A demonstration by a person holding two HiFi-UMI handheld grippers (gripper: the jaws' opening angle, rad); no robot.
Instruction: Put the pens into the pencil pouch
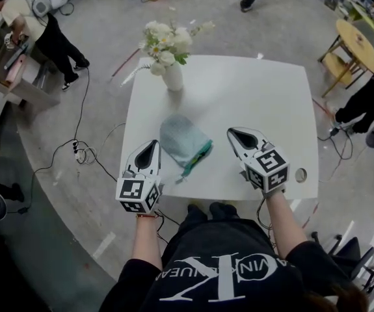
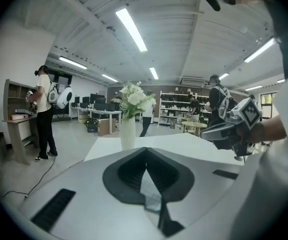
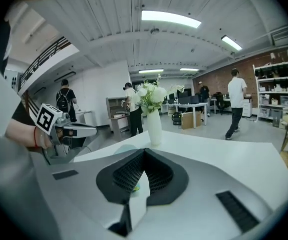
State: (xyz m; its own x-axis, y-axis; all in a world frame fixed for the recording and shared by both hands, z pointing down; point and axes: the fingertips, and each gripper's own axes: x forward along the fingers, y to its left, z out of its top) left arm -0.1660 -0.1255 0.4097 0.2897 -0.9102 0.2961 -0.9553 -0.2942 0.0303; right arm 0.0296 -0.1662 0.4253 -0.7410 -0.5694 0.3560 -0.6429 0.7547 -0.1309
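1. On the table (image 1: pixel 252 96), the pouch (image 1: pixel 183 140) lies flat near the front edge, between the two grippers and apart from both. Its teal zip edge faces the right gripper (image 1: pixel 233 132).
2. Left gripper (image 1: pixel 153 145): jaws pressed together, nothing between them. Right gripper: jaws also pressed together and empty.
3. No loose pen shows anywhere on the table, so the filling step appears finished or the pens are out of sight.
4. If a pen remains, part the jaws before approaching. Pin the pouch near its mouth with one gripper and feed the pen in lengthwise with the other.
5. Keep both grippers clear of the vase (image 1: pixel 173 77) behind the pouch.
6. Not readable: the pouch contents, and whether the zip is closed.
7. Both gripper views hide most of the pouch behind the gripper bodies. A green speck below the right jaws is too small to identify.
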